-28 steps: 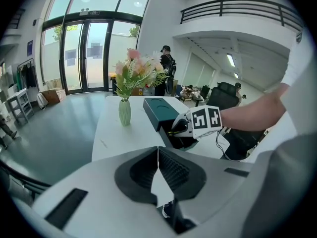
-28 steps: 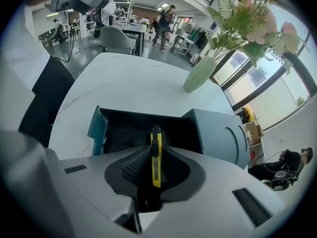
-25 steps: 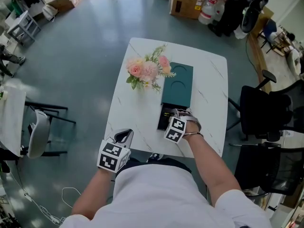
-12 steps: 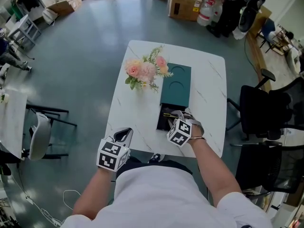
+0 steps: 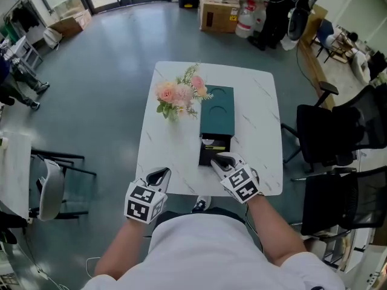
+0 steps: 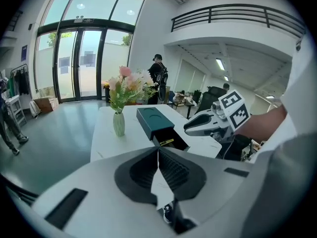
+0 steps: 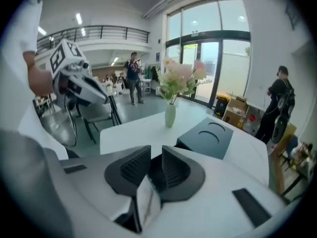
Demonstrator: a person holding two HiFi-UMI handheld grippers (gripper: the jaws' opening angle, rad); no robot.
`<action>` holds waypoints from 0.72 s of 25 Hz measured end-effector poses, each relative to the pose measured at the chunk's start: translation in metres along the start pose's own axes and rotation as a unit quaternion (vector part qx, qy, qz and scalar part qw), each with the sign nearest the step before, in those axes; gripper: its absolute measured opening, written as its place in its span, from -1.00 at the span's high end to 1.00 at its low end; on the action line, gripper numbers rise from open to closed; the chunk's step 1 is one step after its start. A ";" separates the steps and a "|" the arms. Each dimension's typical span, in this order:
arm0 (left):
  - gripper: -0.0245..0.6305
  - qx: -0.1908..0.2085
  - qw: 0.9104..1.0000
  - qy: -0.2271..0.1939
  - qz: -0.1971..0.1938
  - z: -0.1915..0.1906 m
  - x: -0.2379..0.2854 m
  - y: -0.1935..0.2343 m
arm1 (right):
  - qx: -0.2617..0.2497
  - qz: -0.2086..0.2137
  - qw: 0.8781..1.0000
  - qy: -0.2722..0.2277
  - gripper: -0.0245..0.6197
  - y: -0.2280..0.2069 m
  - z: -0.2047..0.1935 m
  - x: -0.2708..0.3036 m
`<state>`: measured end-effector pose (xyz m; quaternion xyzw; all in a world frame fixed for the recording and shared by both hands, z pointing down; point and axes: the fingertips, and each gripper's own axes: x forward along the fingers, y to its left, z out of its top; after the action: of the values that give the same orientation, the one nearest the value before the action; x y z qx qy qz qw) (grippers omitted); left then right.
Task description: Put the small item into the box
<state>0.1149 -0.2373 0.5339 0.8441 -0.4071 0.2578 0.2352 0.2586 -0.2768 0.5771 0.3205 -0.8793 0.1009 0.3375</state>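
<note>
small yellowish item (image 5: pixel 213 148) in the drawer (image 5: pixel 204 154) too small to identify, drawer's near end behind right gripper (image 5: pixel 217 160)

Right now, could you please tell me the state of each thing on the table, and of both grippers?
Box: flat on the table, its drawer pulled out.
Item: lying inside the drawer.
Vase: upright, holding flowers.
Left gripper: shut, empty, at the near table edge.
Right gripper: open, empty, at the drawer's near end.
</note>
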 end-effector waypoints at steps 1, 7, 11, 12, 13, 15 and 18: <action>0.87 0.003 1.000 -0.003 -0.007 0.001 -0.003 -0.002 | 0.033 0.005 0.999 -0.018 0.67 0.006 0.005 -0.006; 0.87 0.019 0.999 -0.026 -0.036 -0.001 -0.035 -0.011 | 0.143 0.013 0.987 -0.069 0.74 0.060 0.016 -0.034; 0.87 0.026 0.998 -0.039 -0.052 -0.011 -0.069 -0.019 | 0.156 -0.010 0.984 -0.081 0.85 0.091 0.018 -0.049; 0.87 0.026 0.997 -0.042 -0.055 -0.015 -0.077 -0.020 | 0.161 -0.015 0.983 -0.088 0.87 0.099 0.019 -0.053; 0.87 0.026 0.997 -0.045 -0.056 -0.019 -0.085 -0.020 | 0.166 -0.019 0.981 -0.095 0.87 0.106 0.020 -0.057; 0.87 0.026 0.997 -0.049 -0.059 -0.026 -0.097 -0.021 | 0.180 -0.026 0.978 -0.107 0.87 0.118 0.022 -0.067; 0.87 0.026 0.996 -0.054 -0.065 -0.038 -0.113 -0.028 | 0.200 -0.035 0.971 -0.123 0.88 0.136 0.021 -0.085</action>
<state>0.0678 -0.1351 0.4869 0.8872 -0.3566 0.2070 0.2069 0.2097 -0.1373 0.5102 0.4224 -0.8641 0.2226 0.1591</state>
